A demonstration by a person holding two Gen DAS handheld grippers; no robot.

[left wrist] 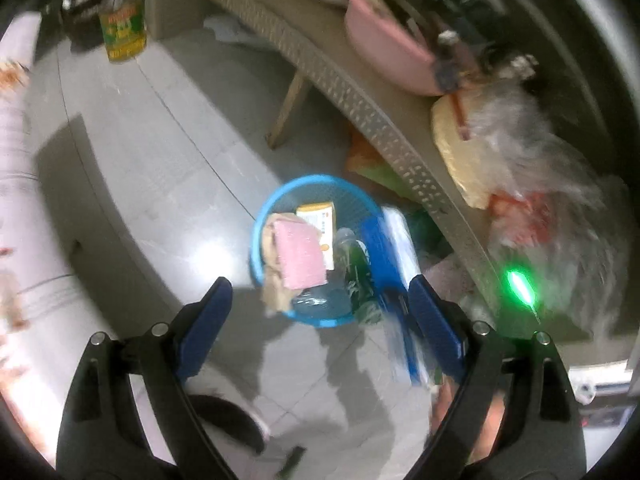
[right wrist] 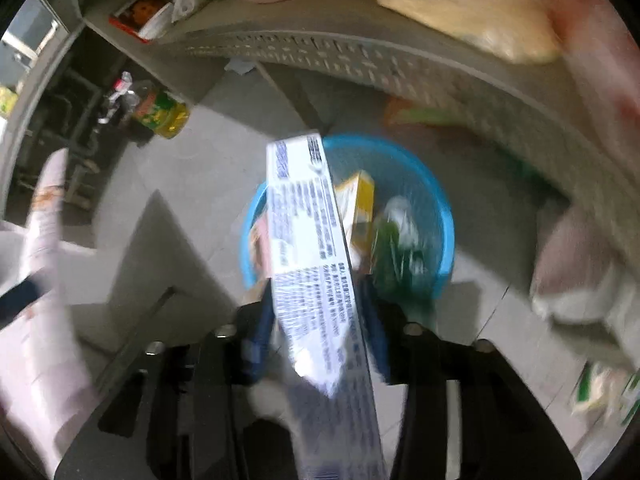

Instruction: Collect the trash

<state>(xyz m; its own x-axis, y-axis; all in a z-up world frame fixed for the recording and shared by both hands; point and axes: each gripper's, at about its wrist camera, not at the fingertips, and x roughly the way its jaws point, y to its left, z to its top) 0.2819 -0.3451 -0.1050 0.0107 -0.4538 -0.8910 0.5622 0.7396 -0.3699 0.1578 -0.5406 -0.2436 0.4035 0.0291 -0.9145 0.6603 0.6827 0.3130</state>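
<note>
A blue mesh basket stands on the tiled floor, holding a pink pad, a yellow-and-white carton and a green plastic bottle. My left gripper hangs open above the basket with nothing between its fingers. A long white-and-blue printed box stands blurred between the jaws of my right gripper, its far end over the basket's rim. The blue pads sit close to the box's sides without visibly pressing on it.
A grey perforated table overhangs the basket, loaded with a pink basin and plastic bags. Its leg stands behind the basket. An oil bottle sits farther off. A light sleeve fills the left side.
</note>
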